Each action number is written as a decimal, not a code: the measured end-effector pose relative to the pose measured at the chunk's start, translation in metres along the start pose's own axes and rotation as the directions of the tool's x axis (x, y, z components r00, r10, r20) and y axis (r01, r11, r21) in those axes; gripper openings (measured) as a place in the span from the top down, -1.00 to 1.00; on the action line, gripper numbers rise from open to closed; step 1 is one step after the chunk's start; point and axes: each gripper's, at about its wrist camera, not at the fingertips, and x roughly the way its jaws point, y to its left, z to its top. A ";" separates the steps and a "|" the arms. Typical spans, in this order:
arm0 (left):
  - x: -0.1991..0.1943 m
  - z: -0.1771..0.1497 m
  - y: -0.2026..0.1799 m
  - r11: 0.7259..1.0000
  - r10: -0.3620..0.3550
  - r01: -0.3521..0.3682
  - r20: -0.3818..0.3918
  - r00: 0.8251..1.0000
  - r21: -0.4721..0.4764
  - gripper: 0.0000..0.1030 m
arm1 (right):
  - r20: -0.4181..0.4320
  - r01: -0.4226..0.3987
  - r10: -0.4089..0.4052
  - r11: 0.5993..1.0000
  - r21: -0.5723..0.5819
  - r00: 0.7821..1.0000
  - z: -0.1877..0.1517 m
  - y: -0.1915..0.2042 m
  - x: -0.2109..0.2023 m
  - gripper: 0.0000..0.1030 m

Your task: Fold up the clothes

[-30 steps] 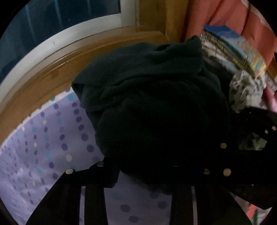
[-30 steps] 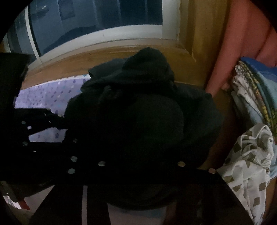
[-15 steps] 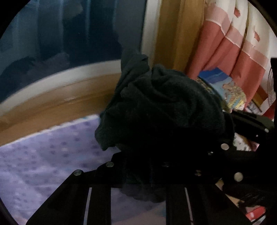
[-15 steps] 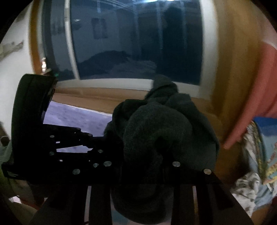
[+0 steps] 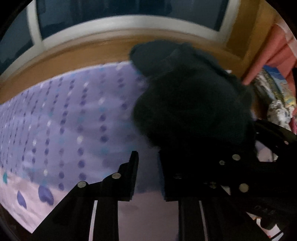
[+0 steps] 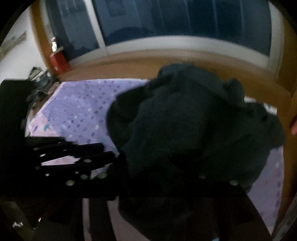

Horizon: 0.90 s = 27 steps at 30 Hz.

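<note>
Both my fingers spreading: left gripper [image 5: 148, 178] gapes beside the dark garment [image 5: 193, 103], right gripper [image 6: 167, 185] buried in the bundle [image 6: 194, 129] bunched over the dotted purple bed [image 5: 65, 120].

fuzzy dark garment [image 5: 194, 103], smooth dotted sheet [image 5: 65, 120]

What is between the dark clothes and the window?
Between the dark clothes and the window runs a brown wooden ledge, then the white window frame. Both wrist views show it, most clearly the left one.
</note>
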 end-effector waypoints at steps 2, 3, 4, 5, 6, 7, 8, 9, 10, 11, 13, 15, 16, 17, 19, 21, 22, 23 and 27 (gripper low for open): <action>0.001 -0.009 0.010 0.998 0.029 -0.029 0.001 1.000 -0.061 0.56 | -0.008 0.026 -0.025 0.999 0.025 1.000 -0.005 0.010 -0.004 -0.23; -0.003 -0.010 0.013 0.986 0.059 -0.054 0.031 0.998 -0.156 0.57 | -0.010 0.041 -0.041 0.999 0.025 0.999 -0.007 0.011 -0.006 -0.23; -0.012 -0.009 0.017 0.989 0.033 -0.023 0.067 0.997 -0.148 0.57 | -0.010 0.055 -0.055 0.998 0.027 0.998 -0.008 0.013 -0.010 -0.23; -0.021 -0.007 0.018 0.992 0.014 -0.001 0.098 0.995 -0.129 0.57 | -0.007 0.067 -0.067 0.997 0.033 0.998 -0.010 0.015 -0.016 -0.23; -0.031 -0.005 0.019 0.994 -0.007 0.021 0.128 0.992 -0.109 0.56 | -0.004 0.080 -0.079 0.996 0.040 0.997 -0.012 0.017 -0.023 -0.23; -0.040 -0.002 0.020 0.995 -0.029 0.043 0.153 0.988 -0.088 0.55 | 0.000 0.089 -0.089 0.995 0.049 0.996 -0.015 0.016 -0.031 -0.23; -0.044 0.001 0.019 0.996 -0.056 0.068 0.167 0.984 -0.066 0.47 | 0.011 0.092 -0.093 0.994 0.066 0.996 -0.020 0.011 -0.043 -0.23; -0.049 0.005 0.018 0.995 -0.083 0.091 0.181 0.980 -0.041 0.30 | 0.026 0.095 -0.097 0.992 0.086 0.995 -0.022 0.009 -0.052 -0.23; -0.053 0.008 0.015 0.994 -0.107 0.110 0.197 0.975 -0.007 0.21 | 0.041 0.100 -0.104 0.989 0.105 0.994 -0.025 0.007 -0.061 -0.23; -0.056 0.012 0.011 0.992 -0.125 0.123 0.210 0.970 0.024 0.08 | 0.059 0.114 -0.122 0.986 0.124 0.991 -0.027 0.005 -0.069 -0.25; -0.055 0.022 0.001 0.993 -0.112 0.101 0.216 0.970 0.062 0.06 | 0.086 0.162 -0.178 0.973 0.165 0.980 -0.031 -0.005 -0.082 -0.32; -0.050 0.032 -0.008 0.992 -0.096 0.077 0.209 0.973 0.096 0.06 | 0.086 0.212 -0.235 0.952 0.220 0.968 -0.031 -0.019 -0.089 -0.34; -0.044 0.038 -0.011 0.990 -0.113 0.095 0.191 0.975 0.102 0.06 | 0.083 0.221 -0.248 0.942 0.252 0.965 -0.030 -0.028 -0.089 -0.35; -0.039 0.043 -0.014 0.988 -0.128 0.111 0.175 0.976 0.106 0.06 | 0.081 0.216 -0.249 0.932 0.290 0.965 -0.030 -0.040 -0.089 -0.35; -0.027 0.051 -0.014 0.987 -0.139 0.125 0.151 0.979 0.099 0.06 | 0.069 0.198 -0.237 0.912 0.359 0.969 -0.031 -0.061 -0.082 -0.35; -0.022 0.054 -0.016 0.986 -0.151 0.141 0.132 0.980 0.083 0.05 | 0.038 0.181 -0.216 0.889 0.421 0.976 -0.028 -0.083 -0.070 -0.35; -0.016 0.056 -0.016 0.986 -0.160 0.153 0.117 0.980 0.067 0.04 | 0.024 0.172 -0.202 0.882 0.439 0.979 -0.028 -0.093 -0.064 -0.35; -0.013 0.057 -0.017 0.986 -0.165 0.159 0.106 0.981 0.058 0.01 | 0.011 0.162 -0.188 0.875 0.457 0.982 -0.028 -0.103 -0.057 -0.35; -0.005 0.059 -0.022 0.990 -0.128 0.121 0.092 0.988 0.072 -0.33 | -0.022 0.109 -0.114 0.851 0.514 0.993 -0.025 -0.128 -0.023 -0.35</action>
